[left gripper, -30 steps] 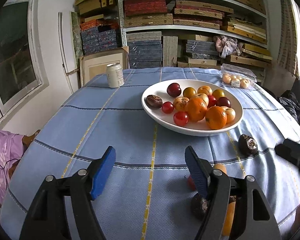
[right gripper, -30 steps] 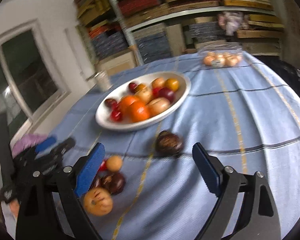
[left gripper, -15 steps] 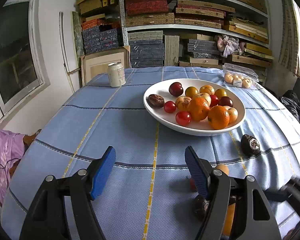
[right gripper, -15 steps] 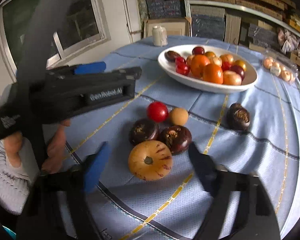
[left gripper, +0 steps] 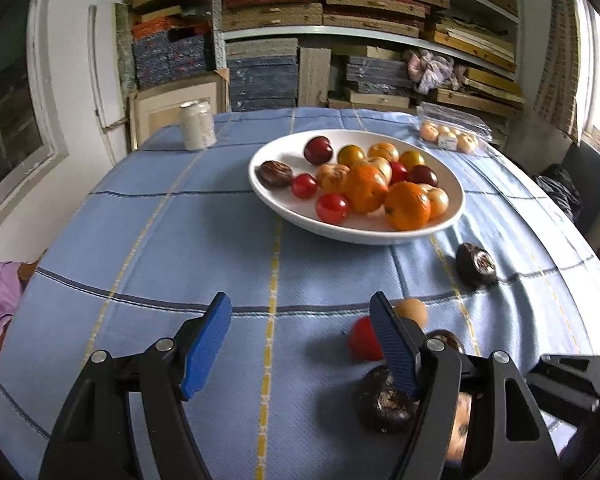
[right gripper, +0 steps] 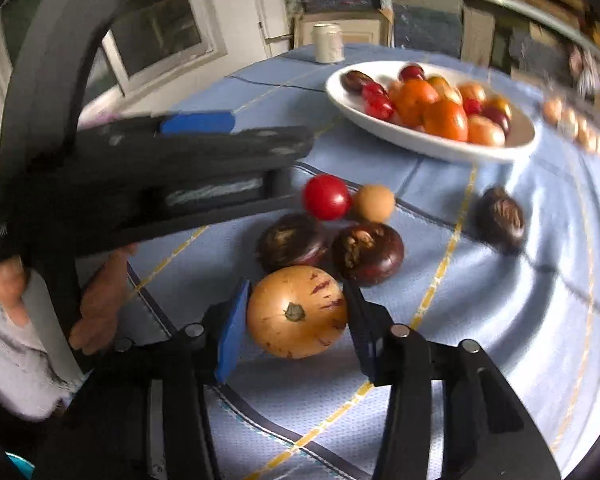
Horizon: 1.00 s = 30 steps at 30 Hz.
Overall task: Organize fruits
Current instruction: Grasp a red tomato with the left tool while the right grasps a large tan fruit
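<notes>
Covering my table, a blue checked cloth (left gripper: 204, 232) fronts stacked shelves (left gripper: 364, 32). A white bowl (right gripper: 428, 140) of fruit sits beyond. My right gripper (right gripper: 294, 322), just closing, clamps the yellow striped fruit (right gripper: 296, 312); my left gripper (left gripper: 300, 344) gapes, holding nothing.

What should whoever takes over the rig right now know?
Right claw: jaws have just been closing around the yellow striped fruit on the blue tablecloth; firm contact unclear.
Left claw: open, empty, above the cloth.
White bowl: already holds many fruits.
Left out: red tomato, small tan fruit, three dark mangosteens.
</notes>
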{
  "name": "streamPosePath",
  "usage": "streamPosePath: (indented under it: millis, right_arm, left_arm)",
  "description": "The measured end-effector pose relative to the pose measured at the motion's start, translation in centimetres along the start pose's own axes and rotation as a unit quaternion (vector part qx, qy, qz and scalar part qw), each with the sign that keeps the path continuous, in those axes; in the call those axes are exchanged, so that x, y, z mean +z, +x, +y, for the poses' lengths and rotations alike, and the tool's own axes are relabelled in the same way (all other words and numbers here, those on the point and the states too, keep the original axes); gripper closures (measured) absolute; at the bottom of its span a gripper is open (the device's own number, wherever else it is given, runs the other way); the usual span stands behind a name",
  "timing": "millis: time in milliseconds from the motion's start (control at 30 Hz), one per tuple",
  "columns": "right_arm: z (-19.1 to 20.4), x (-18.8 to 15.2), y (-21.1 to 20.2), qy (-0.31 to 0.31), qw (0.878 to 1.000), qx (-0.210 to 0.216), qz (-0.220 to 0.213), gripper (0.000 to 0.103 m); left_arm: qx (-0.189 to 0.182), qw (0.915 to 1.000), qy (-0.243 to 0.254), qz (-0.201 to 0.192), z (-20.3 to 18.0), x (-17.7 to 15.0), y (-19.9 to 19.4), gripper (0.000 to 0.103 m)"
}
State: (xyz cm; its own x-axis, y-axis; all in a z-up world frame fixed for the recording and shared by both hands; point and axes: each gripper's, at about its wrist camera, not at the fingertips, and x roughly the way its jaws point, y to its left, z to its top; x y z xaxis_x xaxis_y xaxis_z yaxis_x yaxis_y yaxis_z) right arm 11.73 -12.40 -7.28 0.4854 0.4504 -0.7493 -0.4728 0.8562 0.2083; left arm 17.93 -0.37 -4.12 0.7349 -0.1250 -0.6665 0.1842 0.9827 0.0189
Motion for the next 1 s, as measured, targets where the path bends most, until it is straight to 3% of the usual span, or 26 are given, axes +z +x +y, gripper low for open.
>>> streamPosePath:
  millis: [300,600,767,900,1000]
  right_arm:
    - [-0.5,-1.5,-1.7,-0.009,1.000,0.004,0.012,0.057]
    - [-1.7,-3.2,-3.3,0.012,1.000,0.021,0.003,0.057]
    - [-2.1,-3.1,-3.5,0.023,0.999,0.028,-0.001,0.057]
    - [-2.3,-3.2,-3.6,0.028,0.999,0.030,-0.001,0.057]
    - [-2.3,-3.2,-3.6,0.027,0.999,0.029,-0.001,0.057]
  left_arm:
    - [-0.007,0.9983,0.047,0.035,-2.5,0.2,3.0,0.031]
    - [-0.060,0.9921,0.086,0.068,-4.0,-1.1,3.6,0.044]
    - [-0.101,0.9890,0.065,0.086,-3.4,-0.4,4.8,0.071]
    - [-0.083,0.9891,0.093,0.078,-4.4,-0.5,5.2,0.071]
    - [-0.093,0.9881,0.095,0.078,-4.6,-0.3,5.5,0.071]
